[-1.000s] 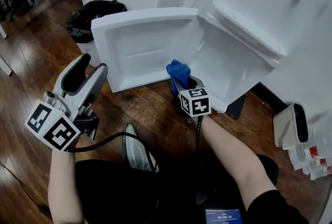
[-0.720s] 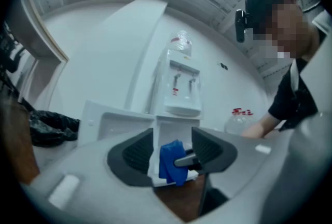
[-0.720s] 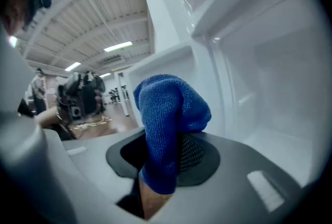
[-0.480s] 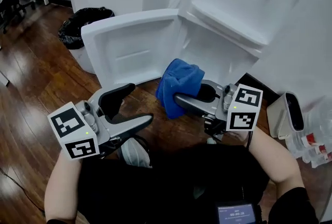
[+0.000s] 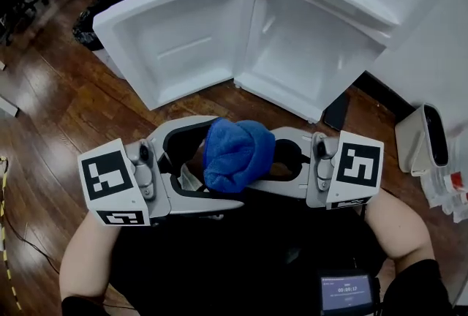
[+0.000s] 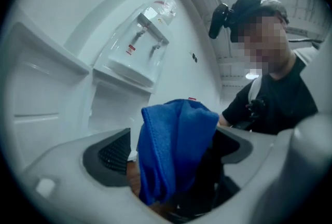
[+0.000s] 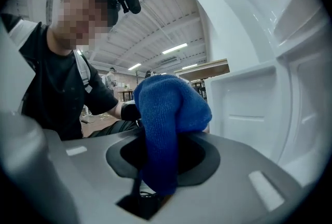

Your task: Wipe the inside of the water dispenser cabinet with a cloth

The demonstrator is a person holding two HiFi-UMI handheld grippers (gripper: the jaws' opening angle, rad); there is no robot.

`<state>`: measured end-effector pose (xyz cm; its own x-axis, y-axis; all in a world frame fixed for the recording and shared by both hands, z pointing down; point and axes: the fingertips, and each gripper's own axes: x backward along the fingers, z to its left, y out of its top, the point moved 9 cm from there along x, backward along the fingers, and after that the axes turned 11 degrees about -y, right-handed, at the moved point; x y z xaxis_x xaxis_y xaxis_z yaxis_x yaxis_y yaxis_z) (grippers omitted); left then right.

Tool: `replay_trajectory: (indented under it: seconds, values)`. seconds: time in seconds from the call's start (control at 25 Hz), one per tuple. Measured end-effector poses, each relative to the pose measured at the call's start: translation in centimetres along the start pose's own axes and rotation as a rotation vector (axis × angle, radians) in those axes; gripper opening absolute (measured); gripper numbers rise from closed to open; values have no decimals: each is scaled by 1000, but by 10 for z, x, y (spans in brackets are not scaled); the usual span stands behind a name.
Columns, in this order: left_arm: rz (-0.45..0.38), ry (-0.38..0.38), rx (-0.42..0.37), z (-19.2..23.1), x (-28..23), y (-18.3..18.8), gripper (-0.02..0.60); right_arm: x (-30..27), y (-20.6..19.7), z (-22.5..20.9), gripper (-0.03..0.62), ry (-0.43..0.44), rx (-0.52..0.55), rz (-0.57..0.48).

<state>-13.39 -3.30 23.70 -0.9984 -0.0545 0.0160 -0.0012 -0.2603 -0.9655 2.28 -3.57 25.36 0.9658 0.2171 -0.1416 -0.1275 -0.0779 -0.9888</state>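
**Head view: cloth clamped in right gripper, clear of the cabinet**

Nearest the camera, the person's two forearms bring both grippers together over the lap, level and tip to tip. The right gripper (image 5: 265,164) is clenched on the blue cloth (image 5: 235,150), which bunches up out of its jaws in a rounded wad. The left gripper (image 5: 218,164) is released. Its jaws have just been opening and now stand wide to either side of the cloth, which hangs between them; the left gripper view shows the pads not pressing on it.

Beyond the grippers lies a strip of wooden floor (image 5: 58,102). Next comes the white cabinet door (image 5: 183,44), swung fully open to the left. Behind it is the cabinet interior (image 5: 307,51) of the water dispenser, well apart from the cloth. A black bin bag (image 5: 102,4) sits on the floor at the far left.
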Motion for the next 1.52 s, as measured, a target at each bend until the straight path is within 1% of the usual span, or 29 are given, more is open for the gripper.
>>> replay_trajectory:
  seconds: [0.08, 0.24, 0.32, 0.4, 0.48, 0.56, 0.6, 0.68, 0.72, 0.84, 0.92, 0.96, 1.04, 1.12, 1.28, 1.4, 1.48, 1.52]
  values:
    - [1, 0, 6, 1, 2, -1, 476, 0, -2, -1, 127, -17, 2, 5]
    - [24, 13, -16, -1, 2, -1, 371, -1, -5, -1, 127, -26, -18, 9]
    - [48, 19, -26, -2, -2, -3, 329, -2, -5, -1, 127, -28, -25, 5]
    - [57, 21, -28, -3, -5, -5, 303, -2, -6, -1, 127, -38, -35, 4]
    - [46, 29, -23, -5, -5, -6, 274, -2, -9, -3, 127, -46, -51, 5]
    - [9, 25, 4, -5, -2, -5, 251, -2, -10, -2, 128, -19, -59, 7]
    - [-18, 17, 29, -4, 0, -4, 187, -3, -10, -1, 137, 3, -63, 5]
    - [-56, 2, 65, -2, 1, -3, 186, -3, -8, 1, 143, 24, -71, -4]
    - [-55, 4, 65, -2, 0, -3, 187, -3, -8, 1, 142, 19, -69, -3]
    - [1, 48, 22, -3, -5, -6, 189, -4, -12, 1, 141, 0, -68, 24]
    - [9, 78, 5, -4, -7, -6, 185, -3, -14, 0, 143, -1, -93, 30]
    - [-10, 90, 2, -5, -5, -4, 175, -2, -13, -1, 144, -2, -114, 17]
    - [-75, 110, -5, -6, 0, 3, 158, 3, -7, -7, 149, -12, -177, -32]
    - [-124, 132, -30, -6, 4, 10, 153, 9, 1, -13, 153, -26, -218, -79]
    - [-133, 143, -65, -9, 4, 13, 153, 16, 6, -16, 161, -32, -199, -87]
    - [-146, 145, -62, -9, 8, 14, 153, 25, 6, -24, 187, -38, -249, -103]
    - [-153, 151, -66, -8, 9, 15, 155, 28, 7, -29, 190, -43, -282, -122]
    - [-152, 155, -72, -8, 9, 15, 155, 27, 7, -29, 182, -37, -288, -127]
